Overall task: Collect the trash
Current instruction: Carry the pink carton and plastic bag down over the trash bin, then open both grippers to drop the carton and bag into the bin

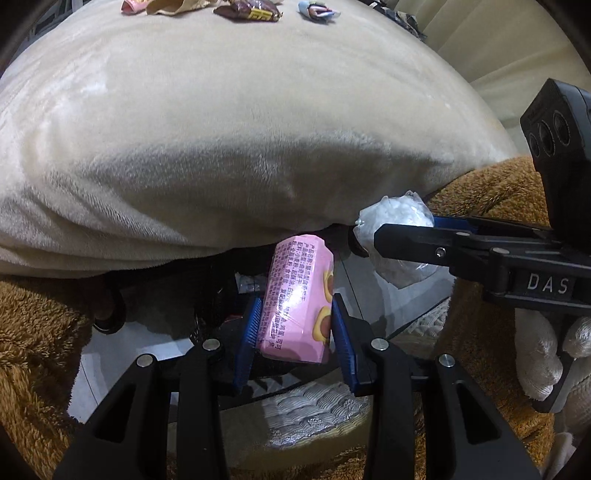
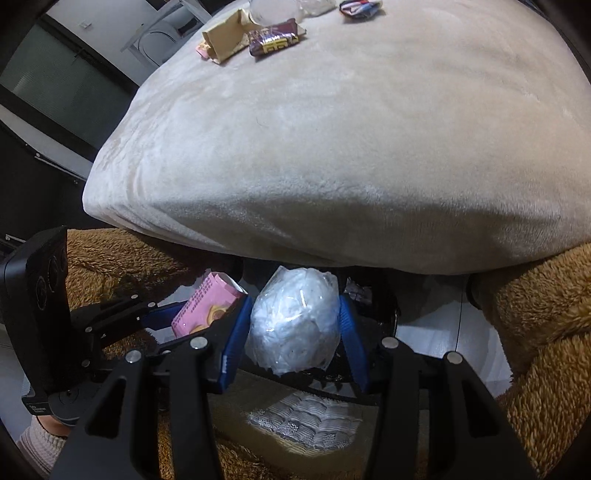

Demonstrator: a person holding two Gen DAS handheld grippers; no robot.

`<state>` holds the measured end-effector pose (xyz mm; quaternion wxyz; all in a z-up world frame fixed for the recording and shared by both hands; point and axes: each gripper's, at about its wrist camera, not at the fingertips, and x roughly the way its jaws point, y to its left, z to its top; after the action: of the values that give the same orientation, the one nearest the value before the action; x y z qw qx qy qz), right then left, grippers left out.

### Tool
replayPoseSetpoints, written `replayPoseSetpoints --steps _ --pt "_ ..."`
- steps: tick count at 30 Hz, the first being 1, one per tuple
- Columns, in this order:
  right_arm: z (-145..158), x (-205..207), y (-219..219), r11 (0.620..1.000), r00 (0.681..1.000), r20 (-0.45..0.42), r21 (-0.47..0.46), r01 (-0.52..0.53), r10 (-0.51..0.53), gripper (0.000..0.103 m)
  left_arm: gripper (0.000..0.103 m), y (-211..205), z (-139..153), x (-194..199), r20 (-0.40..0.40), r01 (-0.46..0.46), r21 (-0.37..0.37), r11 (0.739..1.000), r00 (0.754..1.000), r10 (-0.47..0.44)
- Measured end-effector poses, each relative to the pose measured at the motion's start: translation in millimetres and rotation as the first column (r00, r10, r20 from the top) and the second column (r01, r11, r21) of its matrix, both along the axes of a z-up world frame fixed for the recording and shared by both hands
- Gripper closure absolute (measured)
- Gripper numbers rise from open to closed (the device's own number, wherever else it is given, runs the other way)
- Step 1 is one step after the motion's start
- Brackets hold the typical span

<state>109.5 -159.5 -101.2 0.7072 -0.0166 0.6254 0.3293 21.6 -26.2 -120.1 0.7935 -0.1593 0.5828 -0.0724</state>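
My left gripper (image 1: 295, 325) is shut on a pink snack packet (image 1: 299, 299), which stands upright between the blue pads. To its right, my right gripper (image 2: 295, 325) is shut on a crumpled clear plastic bag (image 2: 295, 321) with white contents. In the left wrist view that bag (image 1: 397, 218) and the right gripper show at the right; in the right wrist view the pink packet (image 2: 205, 310) shows at the left. Both grippers point steeply down over a dark opening (image 1: 207, 284) just in front of a cream cushion (image 1: 221, 129), whose edge hides what is below.
Several wrappers lie at the far end of the cushion: a brown one (image 2: 275, 38), a tan paper one (image 2: 225, 38), a pink one (image 1: 133, 5) and a blue-red one (image 2: 360, 7). Brown fleece (image 2: 535, 314) flanks both sides. A gloved hand (image 1: 539, 354) holds the right gripper.
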Motion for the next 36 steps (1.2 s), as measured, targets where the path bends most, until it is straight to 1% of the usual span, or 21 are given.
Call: replayPoseSetpoints --steps 4,8,11,17,25,36 --pt "-14 3 4 0.999 0.999 -0.048 -0.045 -0.002 0.000 0.055 0.066 5 -17 2 -0.070 -0.011 -0.009 1.000 0.998 0.010" --pt "-30 5 9 0.997 0.995 -0.099 -0.083 -0.005 -0.003 0.055 0.066 8 -29 6 -0.120 -0.017 -0.019 1.000 0.993 0.015" --pt "-39 6 13 0.995 0.991 -0.137 -0.098 -0.011 -0.002 0.055 0.066 9 -40 10 -0.162 -0.016 -0.019 1.000 0.987 0.013" --pt "-53 8 14 0.991 0.983 -0.186 -0.131 -0.014 -0.010 0.055 0.066 10 -56 15 -0.235 -0.003 -0.016 1.000 0.972 0.000" --pt "-64 11 14 0.987 0.972 -0.231 -0.158 -0.003 -0.034 0.055 0.066 7 -69 16 -0.288 0.003 -0.025 1.000 0.958 -0.010" --pt "-73 10 16 0.985 0.966 -0.256 -0.172 -0.002 -0.042 0.055 0.065 7 -72 20 -0.311 0.006 -0.009 1.000 0.950 -0.008"
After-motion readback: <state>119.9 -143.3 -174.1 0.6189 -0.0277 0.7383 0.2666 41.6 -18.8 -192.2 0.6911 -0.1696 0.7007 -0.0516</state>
